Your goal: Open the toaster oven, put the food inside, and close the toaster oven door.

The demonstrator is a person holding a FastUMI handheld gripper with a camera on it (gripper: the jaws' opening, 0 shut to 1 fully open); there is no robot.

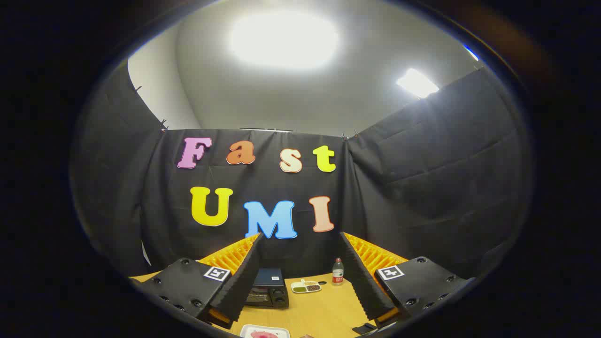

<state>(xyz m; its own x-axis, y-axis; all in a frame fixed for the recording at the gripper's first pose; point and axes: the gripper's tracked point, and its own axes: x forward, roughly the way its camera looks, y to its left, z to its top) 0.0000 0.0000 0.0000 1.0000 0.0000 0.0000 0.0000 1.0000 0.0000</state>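
Food on a white plate [264,332] lies at bottom centre, nearest, under the wide-spread, empty gripper [300,286]. Farther, lower centre-left, the toaster oven [268,293] looks shut on the table [324,310]. Risk: the left finger hides its door, so reaching could miss the handle.

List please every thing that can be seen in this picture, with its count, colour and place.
toaster oven: one, black, at the far side of the table, beyond the fingers, door shut
sectioned dish: one, white, holding green and brown food, beside the toaster oven
bottle: one, clear with a red label, past the dish near the wall
plate: one, white with pink food, on the near table edge
table: one, light wood
gripper: one, fingers open and apart, holding nothing
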